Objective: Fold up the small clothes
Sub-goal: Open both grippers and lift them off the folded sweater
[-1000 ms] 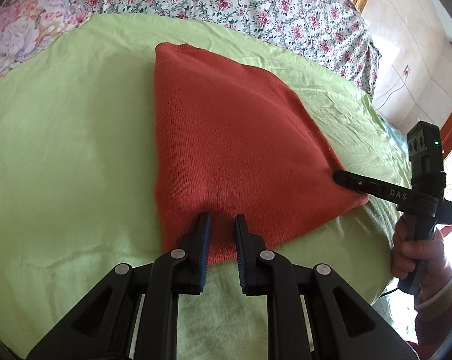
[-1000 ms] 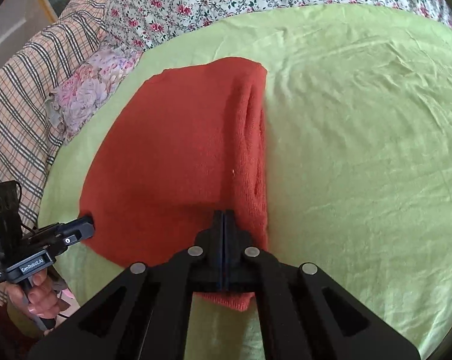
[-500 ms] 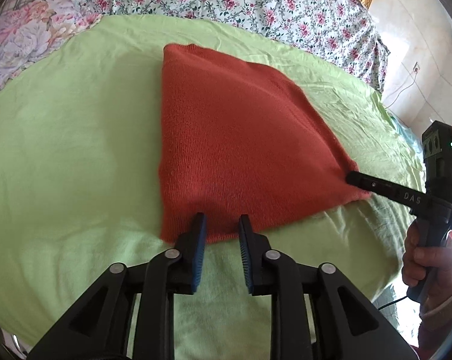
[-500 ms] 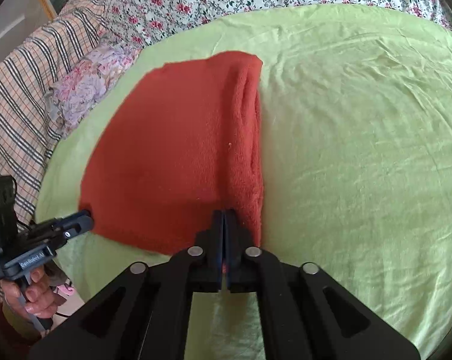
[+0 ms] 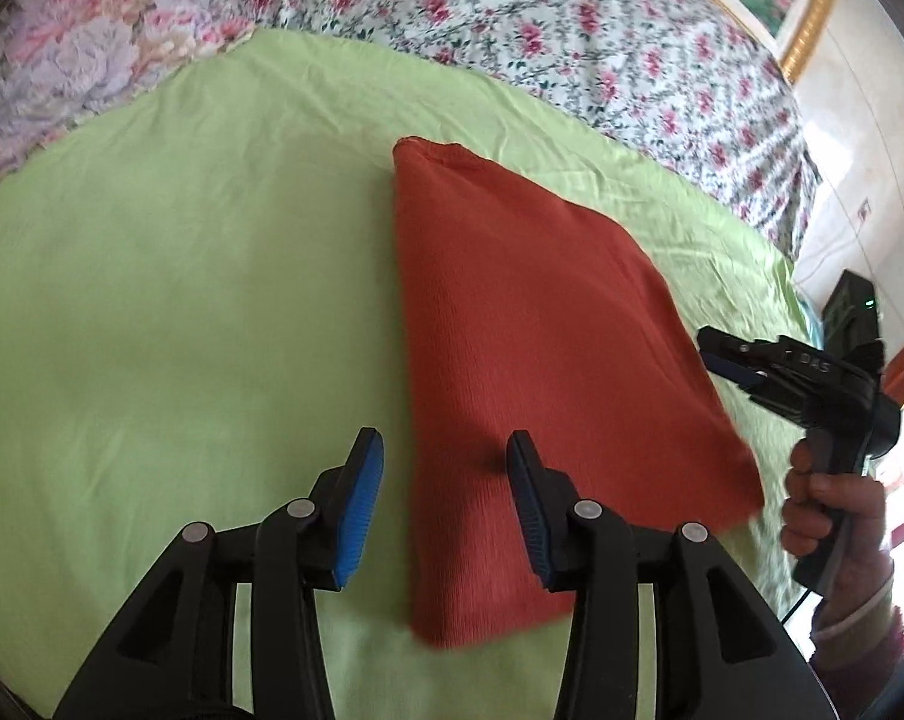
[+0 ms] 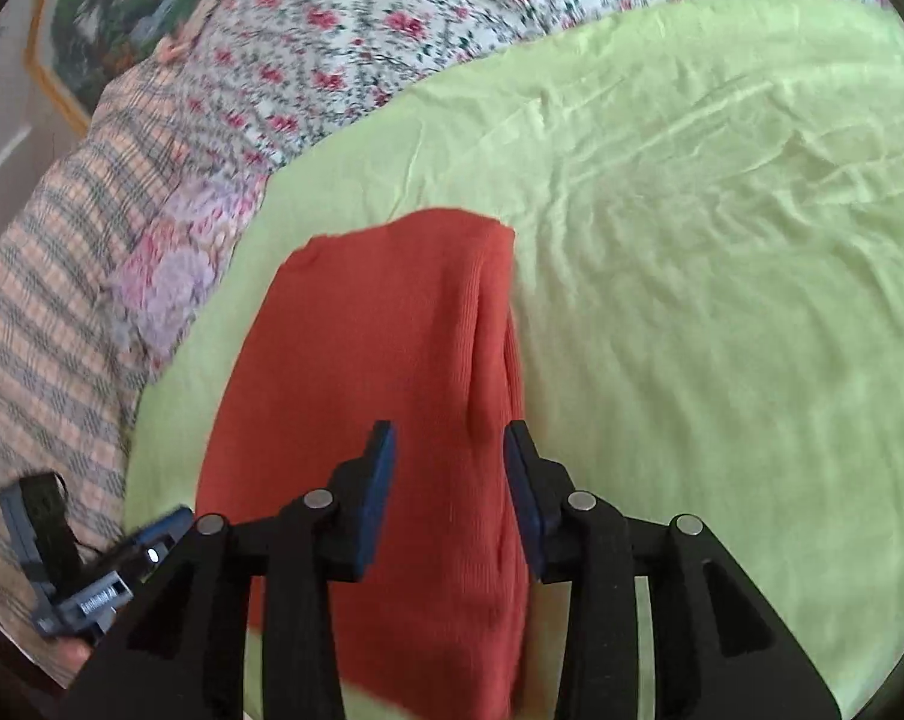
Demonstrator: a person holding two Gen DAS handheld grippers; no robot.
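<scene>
once let go, folded and flat on the green sheet: rust-red knit.
left wrist view: left gripper just opened, jaws now spread above the knit's near left edge, clear of it, where earlier closer together at the hem; right gripper beside the right corner, in a hand. right wrist view: right gripper just opened from pressed together, parted over the knit, pinching nothing, angled down.

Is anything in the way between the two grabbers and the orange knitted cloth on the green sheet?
Nothing visible. The folded orange knitted cloth lies bare on the green sheet; the left gripper and right gripper hover open right over it.
</scene>
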